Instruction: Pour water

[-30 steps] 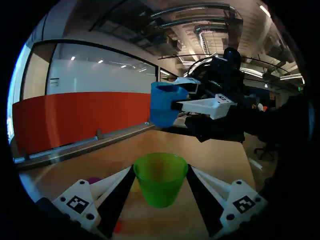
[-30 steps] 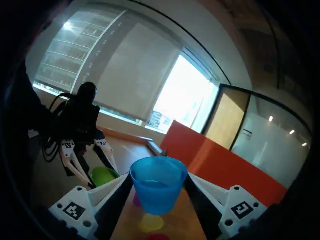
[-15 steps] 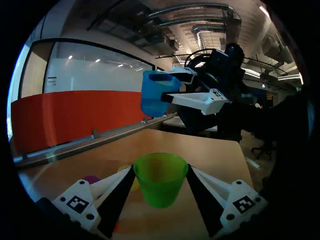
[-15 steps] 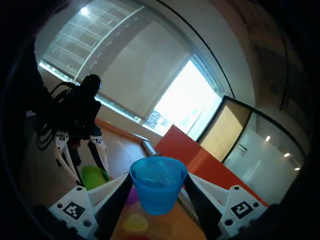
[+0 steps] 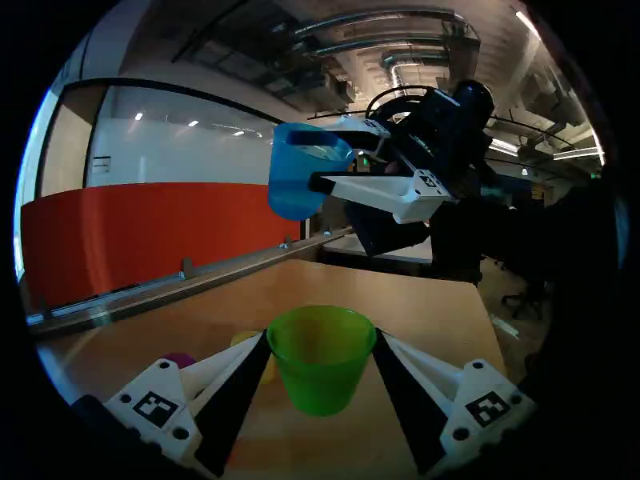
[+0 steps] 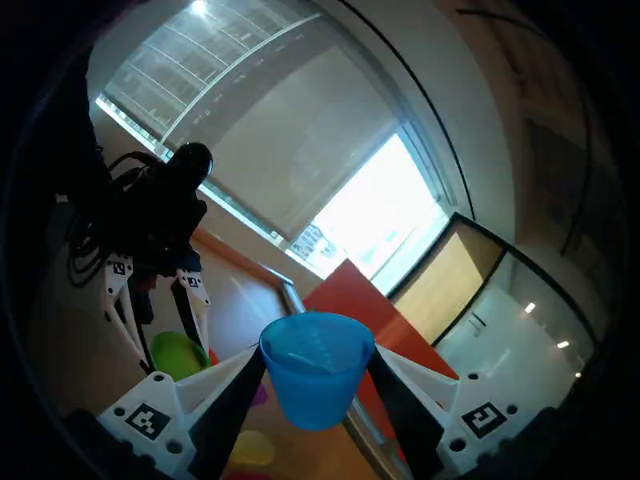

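In the left gripper view, square black-and-white coded markers [image 5: 156, 406] are borne by the left tool [image 5: 320, 340], whose fingers are clamped on a translucent green cup [image 5: 321, 368] held upright over the wooden worktop [image 5: 424, 308]. Above it, a translucent blue cup [image 5: 298, 172] is gripped, tilted, between the fingers of the right tool [image 5: 316, 160]. In the right gripper view, water [image 6: 312, 356] is seen slanted inside the blue cup.

Green cup [image 5: 321, 360], blue cup [image 6: 317, 370], orange wall panel [image 5: 160, 232], tan table [image 5: 400, 304]
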The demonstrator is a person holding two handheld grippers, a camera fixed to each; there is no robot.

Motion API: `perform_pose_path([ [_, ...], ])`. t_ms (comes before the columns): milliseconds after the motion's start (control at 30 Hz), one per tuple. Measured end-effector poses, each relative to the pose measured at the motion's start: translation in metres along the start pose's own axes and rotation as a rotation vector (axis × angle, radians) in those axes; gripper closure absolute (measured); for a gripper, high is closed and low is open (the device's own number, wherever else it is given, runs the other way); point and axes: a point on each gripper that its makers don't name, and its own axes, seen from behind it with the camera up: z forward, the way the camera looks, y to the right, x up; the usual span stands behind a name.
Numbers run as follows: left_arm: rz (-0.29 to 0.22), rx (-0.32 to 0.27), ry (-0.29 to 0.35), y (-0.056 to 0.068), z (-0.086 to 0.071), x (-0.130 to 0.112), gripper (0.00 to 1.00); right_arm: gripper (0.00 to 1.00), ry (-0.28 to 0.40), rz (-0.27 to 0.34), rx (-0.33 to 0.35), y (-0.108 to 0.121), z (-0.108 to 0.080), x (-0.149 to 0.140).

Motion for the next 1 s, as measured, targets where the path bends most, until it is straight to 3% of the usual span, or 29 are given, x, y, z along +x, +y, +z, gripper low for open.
perform_pose_path([
  [600,0.009,-0.001,0.019,0.003,0.003,0.008,0.11,0.1,-0.006,-0.183,-0.001,0.007,0.011,0.013],
  [1000,0.008,-0.002,0.024,0.002,0.005,0.01,0.11,0.1,-0.018,-0.269,-0.002,0.01,0.017,0.015],
])
